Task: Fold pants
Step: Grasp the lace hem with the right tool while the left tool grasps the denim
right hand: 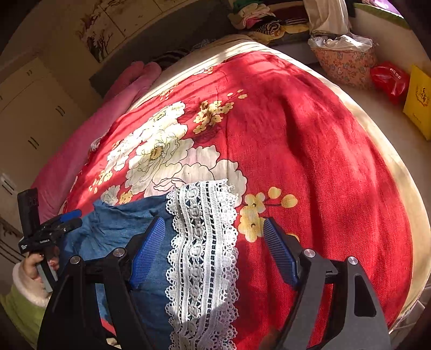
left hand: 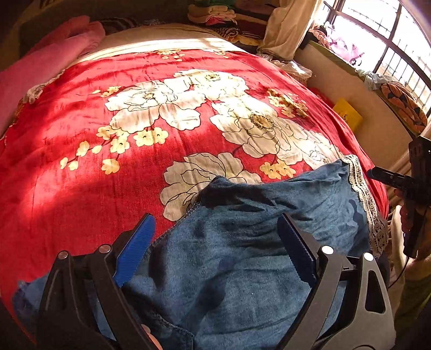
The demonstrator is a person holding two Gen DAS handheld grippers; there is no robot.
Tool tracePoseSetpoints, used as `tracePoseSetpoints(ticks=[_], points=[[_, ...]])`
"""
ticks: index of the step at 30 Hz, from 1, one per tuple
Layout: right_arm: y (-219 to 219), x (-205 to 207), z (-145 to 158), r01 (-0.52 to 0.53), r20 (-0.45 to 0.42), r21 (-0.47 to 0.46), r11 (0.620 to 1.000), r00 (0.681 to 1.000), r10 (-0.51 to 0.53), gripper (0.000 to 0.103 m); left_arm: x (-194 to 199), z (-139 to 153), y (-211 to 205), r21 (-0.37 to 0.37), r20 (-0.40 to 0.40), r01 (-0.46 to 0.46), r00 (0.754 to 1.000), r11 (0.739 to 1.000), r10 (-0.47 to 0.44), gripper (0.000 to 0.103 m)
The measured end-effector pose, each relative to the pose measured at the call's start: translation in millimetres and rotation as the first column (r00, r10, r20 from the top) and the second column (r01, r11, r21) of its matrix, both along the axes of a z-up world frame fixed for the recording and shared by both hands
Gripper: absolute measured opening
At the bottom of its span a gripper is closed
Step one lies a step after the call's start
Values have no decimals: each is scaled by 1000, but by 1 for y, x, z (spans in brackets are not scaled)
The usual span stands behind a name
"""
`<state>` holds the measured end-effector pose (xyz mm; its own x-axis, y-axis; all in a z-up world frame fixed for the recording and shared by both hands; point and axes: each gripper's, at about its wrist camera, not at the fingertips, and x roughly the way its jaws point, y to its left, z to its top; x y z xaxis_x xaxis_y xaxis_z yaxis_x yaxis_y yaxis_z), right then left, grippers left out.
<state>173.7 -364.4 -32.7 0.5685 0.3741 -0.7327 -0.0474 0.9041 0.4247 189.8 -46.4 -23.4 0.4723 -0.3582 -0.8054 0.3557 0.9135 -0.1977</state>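
Observation:
Blue denim pants (left hand: 242, 237) with a white lace hem (left hand: 361, 188) lie on a red floral bedspread (left hand: 107, 113) at the near edge. My left gripper (left hand: 216, 228) is open just above the denim, its blue pads on either side of a rumpled part. My right gripper (right hand: 215, 228) is open over the lace hem (right hand: 202, 242), which lies on the denim (right hand: 121, 220). Each gripper shows in the other's view: the right gripper at the right edge (left hand: 377, 172), the left gripper at the left edge (right hand: 72, 218). Neither holds cloth.
A pink blanket (left hand: 48, 62) lies along the bed's far left. Piled clothes (left hand: 215, 16) sit at the head. A yellow box (right hand: 417, 102), a red bag (right hand: 390, 78) and a floral basket (right hand: 344, 64) stand on the floor to the right. A window (left hand: 390, 40) is at right.

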Motion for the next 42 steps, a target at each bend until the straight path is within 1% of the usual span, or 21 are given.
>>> tracePoseSetpoints(ticks=[2, 3, 4, 5, 7, 8, 9, 11, 12, 15, 18, 19, 21, 22, 24, 26, 28, 30, 32, 35, 42], points=[[1, 11, -14, 6, -40, 0, 1000, 999, -6, 74, 9, -9, -4, 4, -17, 7, 1000, 1000, -7, 85], [2, 16, -20, -2, -57, 30, 1000, 998, 4, 72, 13, -13, -5, 5, -22, 3, 1000, 1000, -3, 85], [5, 18, -24, -11, -56, 51, 999, 998, 14, 67, 17, -16, -7, -5, -33, 9, 999, 1000, -10, 85], [9, 18, -26, -21, -58, 55, 998, 998, 24, 53, 20, -19, -10, -11, -43, 16, 999, 1000, -16, 85], [18, 16, -26, -57, -47, 82, 995, 997, 61, 43, 23, -24, -16, -20, -58, 27, 998, 999, -28, 73], [21, 16, -27, -72, -48, 117, 991, 996, 78, 24, 23, -26, -19, -20, -53, 32, 998, 999, -33, 61], [23, 14, -27, -74, -41, 113, 991, 996, 79, 16, 23, -26, -22, -19, -44, 35, 998, 999, -36, 49], [26, 10, -17, -77, -4, 39, 996, 997, 78, 13, 22, -27, -27, -12, -27, 42, 999, 999, -42, 35], [24, 8, -10, -71, 18, 31, 997, 997, 71, 12, 23, -27, -28, 2, -19, 41, 999, 999, -41, 34], [18, 9, 8, -64, 60, 29, 998, 996, 63, 12, 22, -28, -32, 20, 6, 38, 999, 999, -38, 35], [27, 23, -16, -68, -33, -74, 995, 997, 65, 13, 22, -30, -36, 49, 18, 35, 999, 998, -36, 38], [27, 25, -26, -70, -54, -78, 995, 996, 65, 13, 22, -30, -36, 50, 18, 33, 999, 998, -34, 38], [26, 23, -31, -55, -43, -66, 996, 998, 52, 15, 22, -29, -35, 56, 19, 31, 999, 998, -32, 39], [24, 21, -29, -44, -41, -59, 997, 998, 42, 16, 21, -28, -36, 63, 21, 32, 999, 998, -33, 39], [24, 14, -20, -21, -30, -106, 994, 999, 18, 28, 20, -26, -38, 81, 24, 34, 999, 996, -36, 40], [26, 5, -6, -2, 3, -193, 981, 1000, 2, 29, 19, -22, -39, 92, 21, 27, 999, 995, -29, 40], [24, -7, 10, 28, 46, -227, 974, 999, -19, 34, 15, -14, -42, 93, 35, 27, 999, 995, -31, 40], [20, -21, 23, 61, 86, -232, 971, 995, -42, 45, 11, -6, -46, 93, 45, 33, 998, 995, -38, 48], [17, -38, 35, 85, 124, -229, 970, 991, -57, 55, 6, 3, -53, 88, 54, 47, 997, 995, -52, 51], [15, -63, 45, 105, 158, -195, 975, 985, -74, 57, -3, 18, -65, 89, 82, 73, 993, 993, -81, 54], [16, -113, 53, 151, 199, -141, 978, 972, -122, 71, -21, 47, -97, 90, 137, 144, 978, 985, -156, 62]])
